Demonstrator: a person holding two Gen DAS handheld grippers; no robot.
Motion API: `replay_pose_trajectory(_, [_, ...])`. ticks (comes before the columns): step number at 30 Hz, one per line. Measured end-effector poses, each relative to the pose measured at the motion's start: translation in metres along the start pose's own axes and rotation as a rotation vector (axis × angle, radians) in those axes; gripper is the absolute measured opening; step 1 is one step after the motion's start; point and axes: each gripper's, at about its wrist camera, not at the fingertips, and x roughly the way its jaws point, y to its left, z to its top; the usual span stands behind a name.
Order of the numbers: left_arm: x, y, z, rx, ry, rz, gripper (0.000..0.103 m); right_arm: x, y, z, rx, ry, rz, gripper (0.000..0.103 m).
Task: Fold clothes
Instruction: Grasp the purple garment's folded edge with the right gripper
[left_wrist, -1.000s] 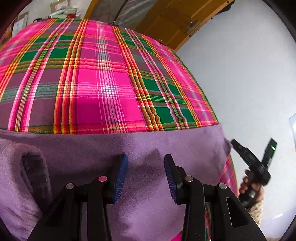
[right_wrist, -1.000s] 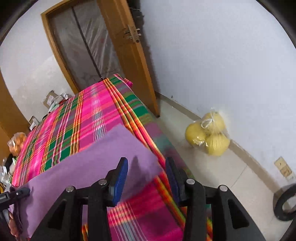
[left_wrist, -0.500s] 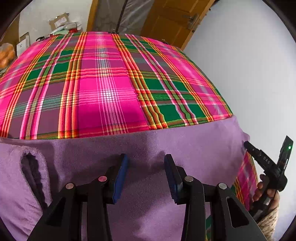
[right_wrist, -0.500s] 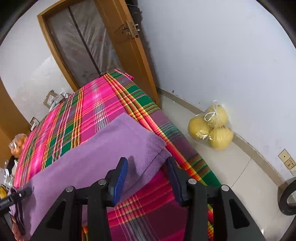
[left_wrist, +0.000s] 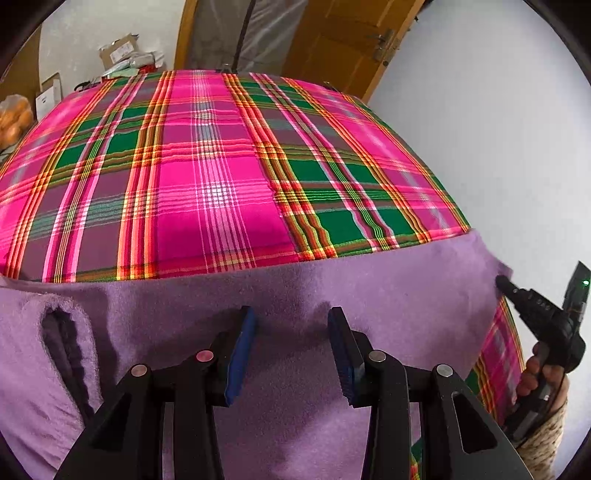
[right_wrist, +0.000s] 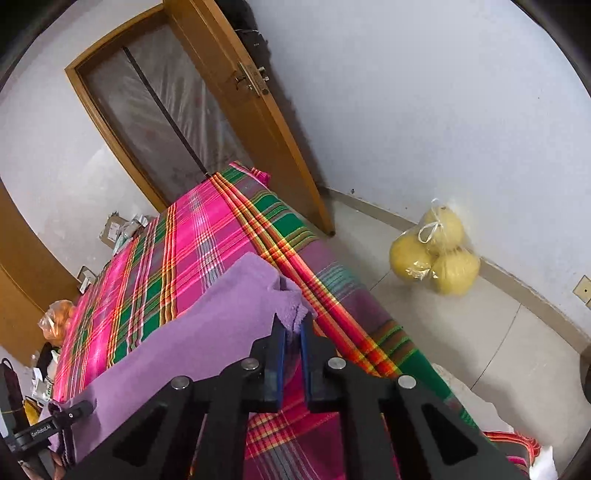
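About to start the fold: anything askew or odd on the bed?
Mostly fine. The purple garment lies flat across the plaid sheet. Its right corner is bunched where the right gripper has just closed on it; the left gripper is open above the cloth.

Two close wrist views angled down over, seemingly, one bed: shared purple garment, plaid cover.
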Motion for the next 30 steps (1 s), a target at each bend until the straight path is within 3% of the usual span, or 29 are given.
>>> replay_pose_trajectory(13, [0.000, 0.004, 0.002, -0.024, 0.014, -0.025, 0.042, -0.005, 0.006, 0.000, -0.040, -0.019, -0.007, 0.009])
replay_pose_trajectory(21, [-0.003, 0.019, 0.007, -0.125, 0.064, -0.114, 0.042, -0.040, 0.053, 0.000, -0.182, -0.126, 0.110, 0.008])
replay_pose_trajectory(30, [-0.004, 0.020, 0.007, -0.176, 0.102, -0.227, 0.042, -0.059, 0.112, -0.026, -0.345, -0.123, 0.234, 0.008])
